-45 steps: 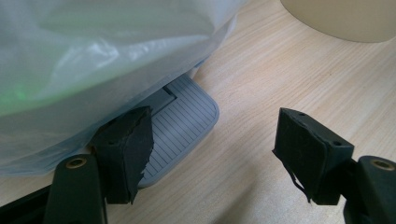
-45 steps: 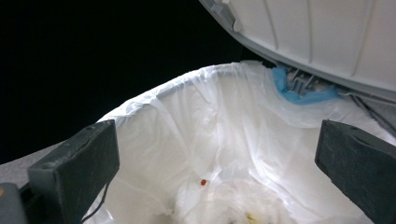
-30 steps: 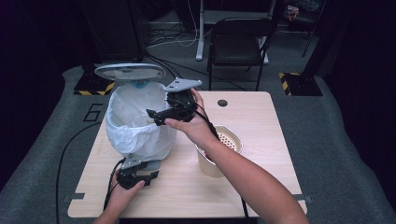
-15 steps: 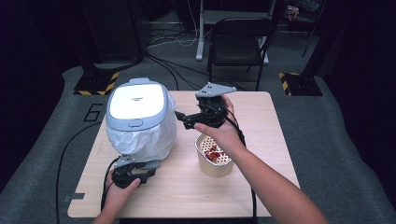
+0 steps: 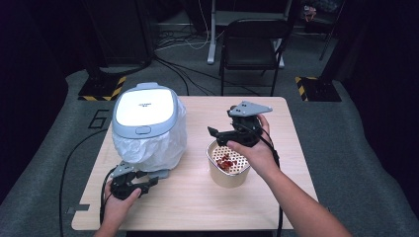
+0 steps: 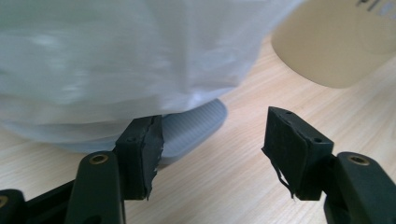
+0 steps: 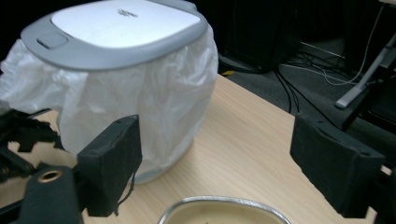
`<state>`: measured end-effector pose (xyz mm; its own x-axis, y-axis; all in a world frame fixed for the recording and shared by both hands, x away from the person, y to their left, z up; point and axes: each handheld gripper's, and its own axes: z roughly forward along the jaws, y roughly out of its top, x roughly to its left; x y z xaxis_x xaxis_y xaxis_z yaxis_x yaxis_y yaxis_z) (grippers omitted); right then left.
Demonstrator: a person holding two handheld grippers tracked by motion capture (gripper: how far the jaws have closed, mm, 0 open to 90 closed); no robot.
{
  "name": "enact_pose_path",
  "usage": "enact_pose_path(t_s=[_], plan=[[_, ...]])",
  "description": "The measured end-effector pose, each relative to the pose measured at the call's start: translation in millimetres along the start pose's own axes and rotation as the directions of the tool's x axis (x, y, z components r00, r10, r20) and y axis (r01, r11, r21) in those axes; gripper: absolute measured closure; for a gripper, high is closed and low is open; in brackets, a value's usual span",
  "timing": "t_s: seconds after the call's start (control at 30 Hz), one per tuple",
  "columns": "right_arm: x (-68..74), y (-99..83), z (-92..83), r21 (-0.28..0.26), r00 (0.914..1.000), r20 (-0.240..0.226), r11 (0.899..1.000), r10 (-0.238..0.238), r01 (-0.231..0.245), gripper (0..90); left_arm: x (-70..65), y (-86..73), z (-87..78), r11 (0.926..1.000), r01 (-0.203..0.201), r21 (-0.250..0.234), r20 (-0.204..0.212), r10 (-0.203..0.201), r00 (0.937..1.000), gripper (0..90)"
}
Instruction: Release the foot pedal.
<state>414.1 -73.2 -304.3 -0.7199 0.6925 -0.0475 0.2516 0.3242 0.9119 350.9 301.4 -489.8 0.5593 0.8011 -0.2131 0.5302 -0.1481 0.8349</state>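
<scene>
A small grey-lidded bin (image 5: pixel 143 109) lined with a white bag (image 5: pixel 150 145) stands on the left of the table, lid down. Its grey foot pedal (image 5: pixel 164 173) sticks out at the base. My left gripper (image 5: pixel 147 183) lies low on the table just in front of that pedal, open; the pedal (image 6: pixel 196 122) sits right behind one jaw, with nothing between the jaws. My right gripper (image 5: pixel 216 133) is open, held above a beige cup (image 5: pixel 228 174) whose metal strainer holds red scraps. Along its jaws, the right gripper (image 7: pixel 215 156) faces the bin lid (image 7: pixel 116 25) and the bag (image 7: pixel 144 102).
The wooden table (image 5: pixel 276 148) has bare room to the right and front of the cup. A black chair (image 5: pixel 252 47) stands behind the table, with cables on the floor. The cup's side (image 6: pixel 336 46) is near the left gripper.
The bin lid, up a second ago, has come down. My right gripper has moved from over the bin to the right and now hangs above the cup. The left gripper stays by the pedal.
</scene>
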Motion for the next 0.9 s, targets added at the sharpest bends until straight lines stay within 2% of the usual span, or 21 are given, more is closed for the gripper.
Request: enact_pose_path(t_s=[0.03,0.07,0.13,0.17,0.27,0.3,0.4,0.43,0.53,0.57,0.6,0.63,0.73,0.77,0.87,0.9], plan=[[-3.3,-9.2,-6.2,0.01,0.9998,0.018,1.0,0.001,-0.001,17.9,3.7,0.9,-5.4,0.9999,0.008,0.007,-0.017,-0.008,0.9998,39.2],[-4.7,-12.3,-8.1,0.01,0.9997,0.022,1.0,0.005,-0.005,18.2,4.1,0.7,-6.4,0.9996,0.028,-0.004,-0.016,-0.028,0.9995,39.5],[-9.1,-20.5,-13.3,0.014,0.9992,0.028,0.999,0.028,-0.029,19.4,8.6,0.8,-10.2,0.9998,0.02,0.005,-0.025,-0.02,0.9995,40.0],[-11.1,-24.6,-15.8,0.014,0.9985,0.034,0.999,0.042,-0.042,19.8,10.0,1.1,-11.4,0.9994,0.033,0.0,-0.026,-0.033,0.9991,40.4],[-15.6,-32.6,-20.3,0.011,0.997,0.057,0.999,0.052,-0.052,20.1,14.4,1.6,-15.7,0.9995,0.028,0.013,-0.03,-0.028,0.9992,40.6],[-20.9,-42.0,-26.5,0.013,0.9951,0.068,0.997,0.071,-0.072,21.5,17.2,2.0,-18.9,0.9992,0.041,0.002,-0.038,-0.041,0.9985,40.7],[-25.2,-49.3,-31.3,0.011,0.9928,0.078,0.996,0.092,-0.093,22.7,20.4,1.8,-22.4,0.9988,0.049,0.004,-0.05,-0.048,0.9976,40.6],[-30.4,-58.5,-37.1,0.013,0.9886,0.099,0.993,0.114,-0.116,23.2,22.6,1.4,-23.7,0.9985,0.055,0.0,-0.06,-0.055,0.9967,40.5],[-33.8,-65.8,-41.4,0.012,0.9842,0.123,0.991,0.127,-0.13,23.3,27.5,0.6,-26.5,0.9971,0.076,-0.007,-0.073,-0.076,0.9944,39.4],[-37.6,-75.8,-46.6,0.006,0.9788,0.145,0.989,0.144,-0.147,23.3,30.7,-0.2,-27.8,0.996,0.087,-0.019,-0.091,-0.088,0.9919,38.8],[-37.6,-75.8,-46.6,0.006,0.9788,0.145,0.989,0.144,-0.147,23.3,30.7,-0.2,-27.8,0.996,0.087,-0.019,-0.091,-0.088,0.9919,38.3],[-38.4,-79.2,-48.3,0.005,0.9771,0.154,0.989,0.146,-0.149,23.3,31.3,-0.9,-28.1,0.994,0.106,-0.025,-0.096,-0.108,0.9895,38.3],[-41.7,-95.8,-55.1,0.002,0.9681,0.185,0.985,0.169,-0.172,23.1,38.5,-2.5,-30.2,0.9943,0.105,-0.019,-0.123,-0.107,0.9866,37.3],[-42.4,-104.1,-57.5,0.002,0.9622,0.205,0.983,0.179,-0.183,22.7,42.6,-3.4,-30.7,0.9946,0.102,-0.018,-0.136,-0.103,0.9853,36.9],[-42.6,-116.4,-59.4,0.006,0.9553,0.22,0.979,0.197,-0.203,22.3,46.7,-4.4,-31.5,0.9943,0.105,-0.018,-0.148,-0.107,0.9832,35.2],[-42.2,-120.4,-59.8,0.01,0.954,0.226,0.979,0.197,-0.205,21.8,50.8,-5.0,-31.7,0.9945,0.103,-0.017,-0.166,-0.104,0.9806,34.2]])
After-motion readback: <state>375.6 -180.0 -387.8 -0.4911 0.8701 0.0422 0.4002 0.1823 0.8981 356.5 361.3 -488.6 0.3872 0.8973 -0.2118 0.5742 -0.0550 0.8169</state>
